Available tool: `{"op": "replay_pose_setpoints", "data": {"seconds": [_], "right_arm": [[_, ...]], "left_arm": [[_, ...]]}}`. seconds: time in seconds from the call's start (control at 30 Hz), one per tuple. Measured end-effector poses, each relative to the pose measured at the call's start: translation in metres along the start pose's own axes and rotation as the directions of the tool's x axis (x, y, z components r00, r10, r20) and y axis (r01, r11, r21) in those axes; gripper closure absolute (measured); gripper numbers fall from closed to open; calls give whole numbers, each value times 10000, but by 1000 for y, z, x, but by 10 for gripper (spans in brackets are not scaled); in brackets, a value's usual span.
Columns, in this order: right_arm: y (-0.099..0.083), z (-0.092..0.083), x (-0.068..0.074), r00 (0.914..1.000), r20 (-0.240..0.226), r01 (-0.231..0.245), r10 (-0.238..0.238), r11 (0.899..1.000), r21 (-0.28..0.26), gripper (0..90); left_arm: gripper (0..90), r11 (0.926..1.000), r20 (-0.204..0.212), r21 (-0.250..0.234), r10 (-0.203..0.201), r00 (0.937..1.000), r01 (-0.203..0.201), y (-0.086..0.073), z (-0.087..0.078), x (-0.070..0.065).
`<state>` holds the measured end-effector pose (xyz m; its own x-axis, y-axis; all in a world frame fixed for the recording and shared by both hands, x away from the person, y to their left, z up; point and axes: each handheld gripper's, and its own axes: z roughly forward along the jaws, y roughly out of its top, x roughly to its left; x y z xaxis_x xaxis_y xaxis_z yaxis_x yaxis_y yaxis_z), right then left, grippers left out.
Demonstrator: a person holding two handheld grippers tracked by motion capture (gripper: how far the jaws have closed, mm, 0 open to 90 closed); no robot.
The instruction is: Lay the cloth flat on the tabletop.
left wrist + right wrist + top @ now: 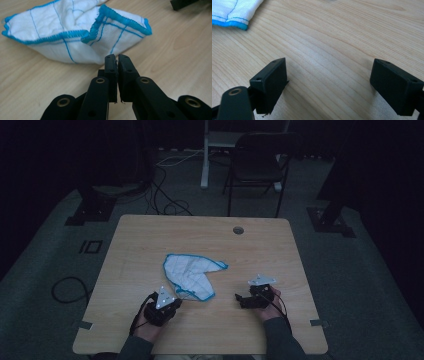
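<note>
A white cloth (192, 272) with blue stitched edging lies crumpled and partly folded in the middle of the wooden table (145, 237). My left gripper (177, 295) sits at the cloth's near left corner. In the left gripper view its jaws stand all but together, with only a thin slit and nothing between them (116, 58). The cloth (75, 32) lies just past their tips. My right gripper (239, 299) rests to the right of the cloth and points left. Its jaws stand wide open (329, 67) over bare wood, and a corner of the cloth (232, 12) lies far ahead.
A round cable hole (238, 230) sits near the table's far edge. Behind the table stand a dark folding chair (257, 165) and a white post (205, 155). Cables (67, 290) lie on the floor to the left.
</note>
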<state>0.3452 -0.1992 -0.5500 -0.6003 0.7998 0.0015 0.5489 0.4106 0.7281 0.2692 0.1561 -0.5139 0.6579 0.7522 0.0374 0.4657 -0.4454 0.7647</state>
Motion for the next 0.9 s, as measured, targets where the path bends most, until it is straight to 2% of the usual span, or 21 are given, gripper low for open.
{"op": "replay_pose_setpoints", "data": {"seconds": [0.23, 0.27, 0.43, 0.53, 0.63, 0.8, 0.83, 0.9], "right_arm": [[0, 0, 0, 10000, 2, -14, 14, 10000, -3, 141], [0, 0, 0, 10000, 2, -11, 11, 10000, -5, 141], [0, 0, 0, 10000, 1, -5, 5, 10000, 1, 141], [0, 0, 0, 10000, 0, -10, 10, 10000, 5, 142], [0, 0, 0, 10000, 1, -7, 7, 10000, 4, 141], [0, 0, 0, 10000, 0, -8, 8, 10000, 3, 142], [0, 0, 0, 10000, 0, -8, 8, 10000, 3, 142], [0, 0, 0, 10000, 1, -6, 6, 10000, 1, 141]], "left_arm": [[865, 9993, -455, -311, -207, 9987, 193, -3, -18, 5], [865, 9988, -630, -426, -253, 9977, 226, -2, -22, 8], [863, 9960, -963, -814, -437, 9944, 359, 8, -29, 16], [855, 9951, -968, -967, -282, 9949, 187, 19, -28, 18], [844, 9952, -799, -975, 5, 9968, -83, 33, -21, 15], [814, 9953, -367, -665, 677, 9970, -701, 51, 0, 3], [810, 9953, -367, -665, 677, 9970, -701, 51, 0, 3], [797, 9917, -126, -532, 1167, 9931, -1172, 63, 14, -9]]}}
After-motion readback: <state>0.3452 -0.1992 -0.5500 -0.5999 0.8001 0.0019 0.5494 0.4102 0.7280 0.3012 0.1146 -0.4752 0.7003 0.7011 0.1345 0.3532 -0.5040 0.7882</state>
